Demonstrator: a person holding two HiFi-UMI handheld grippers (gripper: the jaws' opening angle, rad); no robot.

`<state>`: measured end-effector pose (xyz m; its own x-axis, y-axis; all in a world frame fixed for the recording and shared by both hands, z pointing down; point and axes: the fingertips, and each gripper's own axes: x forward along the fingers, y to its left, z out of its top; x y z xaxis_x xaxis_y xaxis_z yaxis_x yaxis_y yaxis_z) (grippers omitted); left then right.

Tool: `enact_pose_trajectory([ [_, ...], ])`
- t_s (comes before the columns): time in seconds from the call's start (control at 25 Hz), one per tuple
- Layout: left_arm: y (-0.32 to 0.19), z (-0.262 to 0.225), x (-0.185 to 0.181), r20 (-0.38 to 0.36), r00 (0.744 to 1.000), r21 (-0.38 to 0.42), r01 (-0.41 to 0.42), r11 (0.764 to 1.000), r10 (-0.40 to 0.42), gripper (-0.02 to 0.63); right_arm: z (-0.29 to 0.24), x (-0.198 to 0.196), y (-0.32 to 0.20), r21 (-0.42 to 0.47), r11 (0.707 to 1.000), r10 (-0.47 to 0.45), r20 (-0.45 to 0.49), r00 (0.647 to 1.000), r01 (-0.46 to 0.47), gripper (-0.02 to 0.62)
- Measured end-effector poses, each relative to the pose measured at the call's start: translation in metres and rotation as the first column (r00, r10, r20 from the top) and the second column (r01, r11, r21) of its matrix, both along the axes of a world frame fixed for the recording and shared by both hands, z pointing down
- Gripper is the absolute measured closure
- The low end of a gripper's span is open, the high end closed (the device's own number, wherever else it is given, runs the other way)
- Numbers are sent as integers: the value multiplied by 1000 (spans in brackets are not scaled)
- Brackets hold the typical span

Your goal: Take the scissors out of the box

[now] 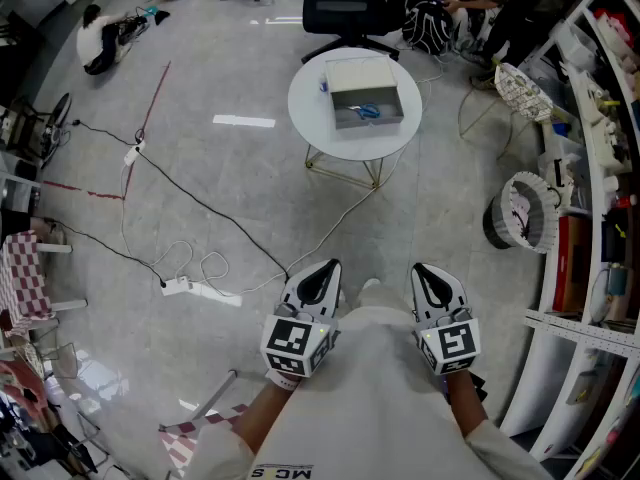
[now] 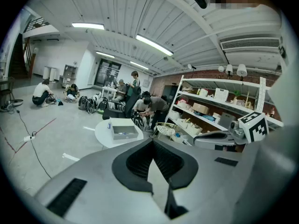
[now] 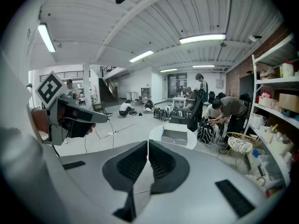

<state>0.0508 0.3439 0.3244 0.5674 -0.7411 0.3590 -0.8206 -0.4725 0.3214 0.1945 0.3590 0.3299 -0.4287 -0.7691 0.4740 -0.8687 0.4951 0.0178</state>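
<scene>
Up at twelve o'clock, well ahead, the scissors (image 1: 366,112) are lying in the box (image 1: 372,125) on the round table (image 1: 322,133), so we're holding the left gripper (image 1: 325,267) and right gripper (image 1: 425,271) pinched together, empty.

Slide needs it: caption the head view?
Left gripper and right gripper shut, far from the scissors in the box on the table.

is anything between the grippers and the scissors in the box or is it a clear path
Nothing upright blocks the way. The left gripper and right gripper are held close to the body, far from the round table. Between them lies only floor with a white cable. The scissors lie inside the open-topped box.
</scene>
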Motion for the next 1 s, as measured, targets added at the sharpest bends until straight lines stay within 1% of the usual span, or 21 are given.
enact_pose_trajectory([
  [0.16,13,-15,8,-16,1000,17,26,1000,-26,595,-11,8,9,0,1000,3,8,1000,-3,522],
  [0.28,18,-20,23,-6,1000,27,21,999,-21,595,-19,16,9,20,1000,0,24,1000,-1,522],
  [0.48,19,-26,45,-5,999,25,41,999,-41,595,-23,29,5,27,999,-37,39,999,36,522],
  [0.68,25,-13,70,14,999,-3,46,999,-46,595,-23,39,4,56,995,-89,117,989,83,522],
  [0.8,25,-7,87,17,999,-19,45,999,-44,595,-19,43,-1,63,992,-120,129,984,113,522],
  [0.92,29,-1,96,41,999,-48,34,998,-32,595,-10,47,-4,35,992,-123,155,980,119,521],
  [1.0,25,-2,91,66,997,-54,42,998,-38,595,-5,48,-9,18,992,-123,179,976,122,520],
])
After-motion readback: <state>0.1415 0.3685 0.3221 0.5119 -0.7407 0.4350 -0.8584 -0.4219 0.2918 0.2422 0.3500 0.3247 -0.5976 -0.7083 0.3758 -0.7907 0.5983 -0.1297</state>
